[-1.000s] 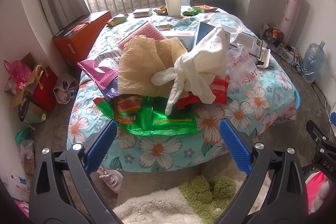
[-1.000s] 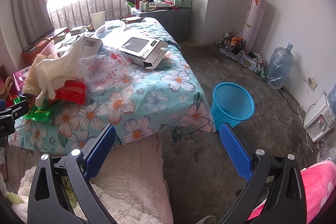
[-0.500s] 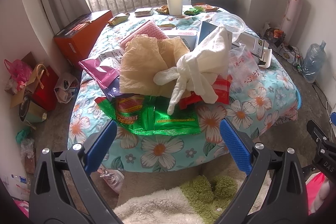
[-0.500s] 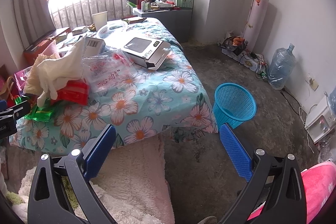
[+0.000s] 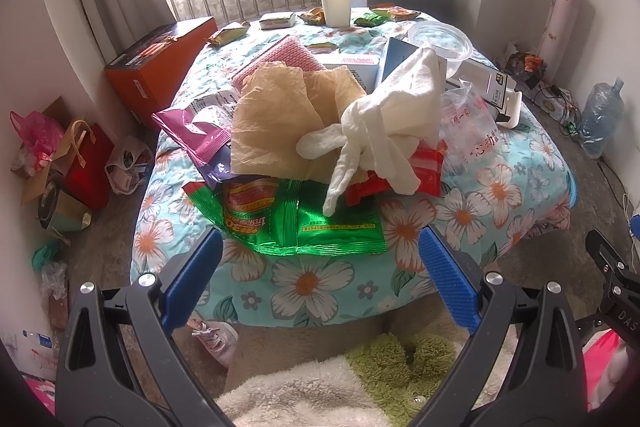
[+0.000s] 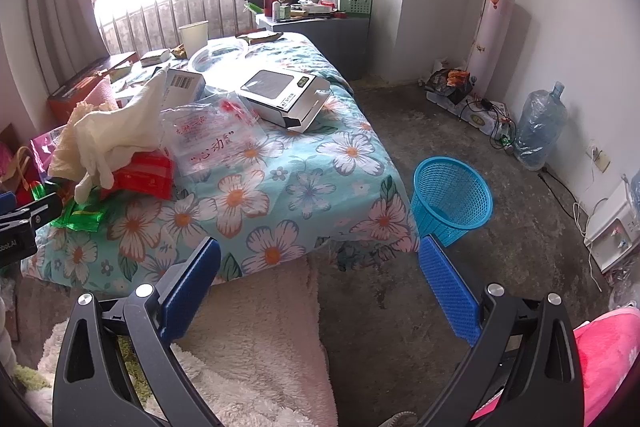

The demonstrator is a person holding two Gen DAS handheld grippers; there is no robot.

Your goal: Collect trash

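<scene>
Left wrist view: left gripper [image 5: 318,255] wide open, nothing between the blue pads, hanging short of the near edge of the floral-cloth table [image 5: 500,195]. Trash pile sits right ahead: green snack wrapper [image 5: 304,223] nearest, overhanging the edge; red packet [image 5: 428,171] behind it to the right; white glove [image 5: 384,135] draped on top of both; tan crumpled paper [image 5: 288,119] and purple wrapper [image 5: 192,135] to the left. Paper cup [image 5: 336,7] and clear plastic bowl [image 5: 440,41] stand far back.

Right wrist view: right gripper [image 6: 320,267] also spread wide and empty, over the rug, apart from the table. Blue wastebasket [image 6: 452,195] stands on the floor just beside the table's right corner, mouth up. Clear printed bag [image 6: 212,135] lies next to the red packet, silver box [image 6: 288,99] behind it.

Step in hand, my read: reach for a first piece. Best bet is the glove or the green wrapper. Come in low and level, pinch a thick fold rather than a flat foil face, which likely slips. Lift slowly so the stack underneath doesn't slide off the edge. Carry over the basket mouth before letting go.
</scene>
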